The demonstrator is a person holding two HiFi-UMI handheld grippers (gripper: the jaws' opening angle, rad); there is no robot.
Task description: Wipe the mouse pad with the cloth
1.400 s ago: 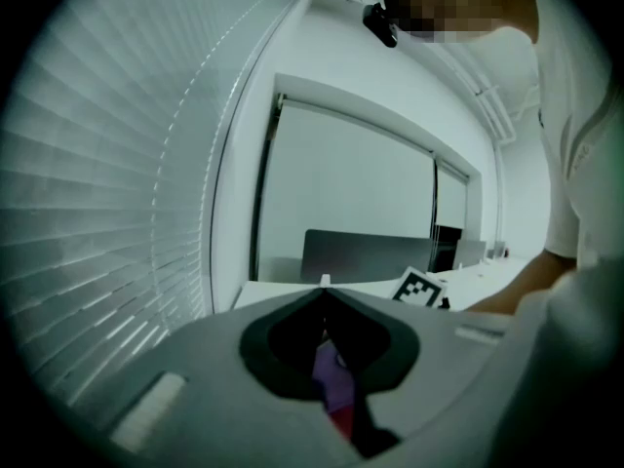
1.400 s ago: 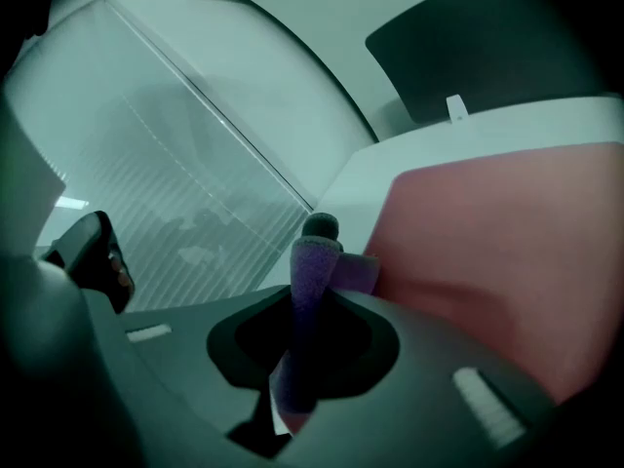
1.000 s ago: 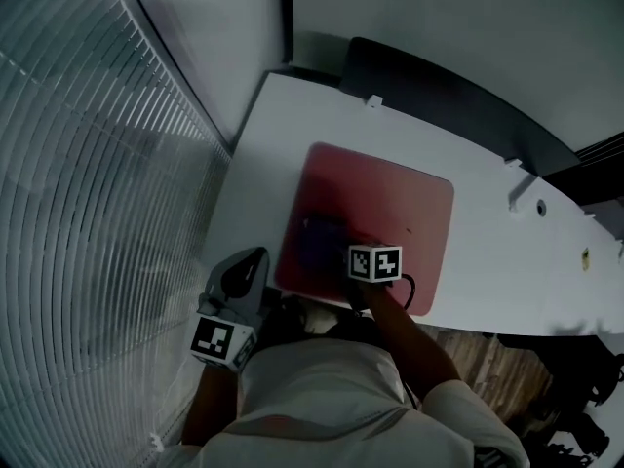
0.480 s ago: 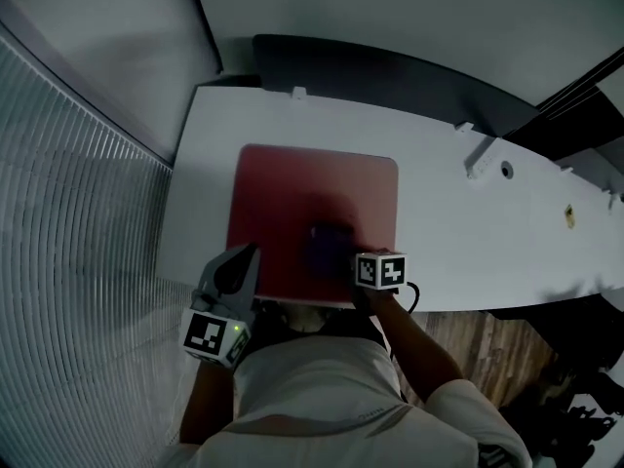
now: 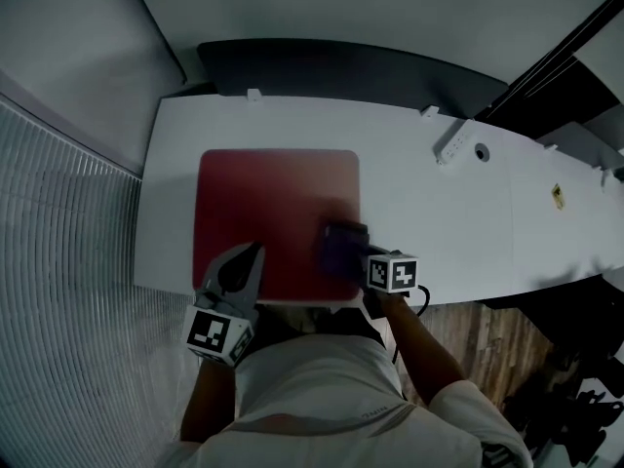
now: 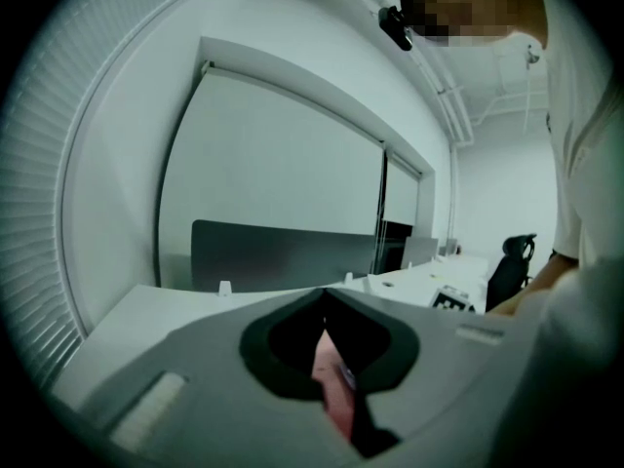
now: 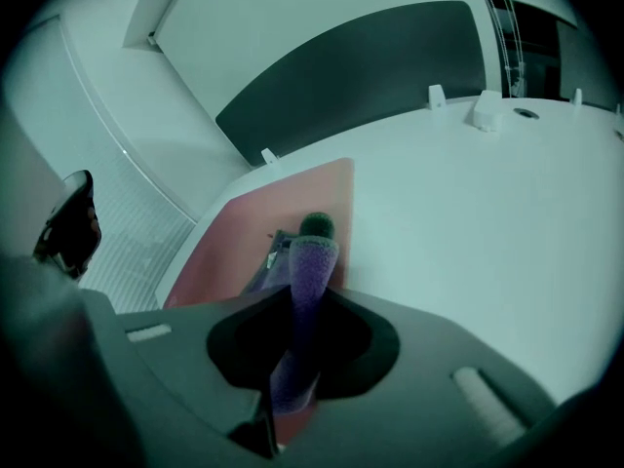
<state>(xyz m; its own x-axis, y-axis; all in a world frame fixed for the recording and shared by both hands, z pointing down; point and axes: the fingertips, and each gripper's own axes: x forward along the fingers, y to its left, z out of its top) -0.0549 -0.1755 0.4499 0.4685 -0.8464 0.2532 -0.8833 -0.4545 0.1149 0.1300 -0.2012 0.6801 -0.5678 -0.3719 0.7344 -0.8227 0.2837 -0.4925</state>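
A red mouse pad (image 5: 263, 203) lies on the white desk (image 5: 439, 222), also seen in the right gripper view as the mouse pad (image 7: 292, 198). My right gripper (image 5: 359, 253) is shut on a purple cloth (image 5: 341, 245), which rests on the pad's front right corner. In the right gripper view the cloth (image 7: 304, 281) stands up as a folded strip between the jaws. My left gripper (image 5: 253, 253) hovers over the pad's front left edge, jaws together and holding nothing. In the left gripper view a sliver of the pad (image 6: 331, 378) shows under the left gripper (image 6: 325, 298).
A dark partition panel (image 5: 331, 66) runs along the desk's back edge. A white socket block (image 5: 450, 146) and a cable hole (image 5: 481, 151) sit at the back right. Window blinds (image 5: 58, 261) fill the left side. Wooden floor (image 5: 487, 349) lies beyond the desk's front edge.
My right gripper has slid the cloth rightward across the pad toward its front right corner. The left gripper has stayed at the pad's front left. The head view has shifted.
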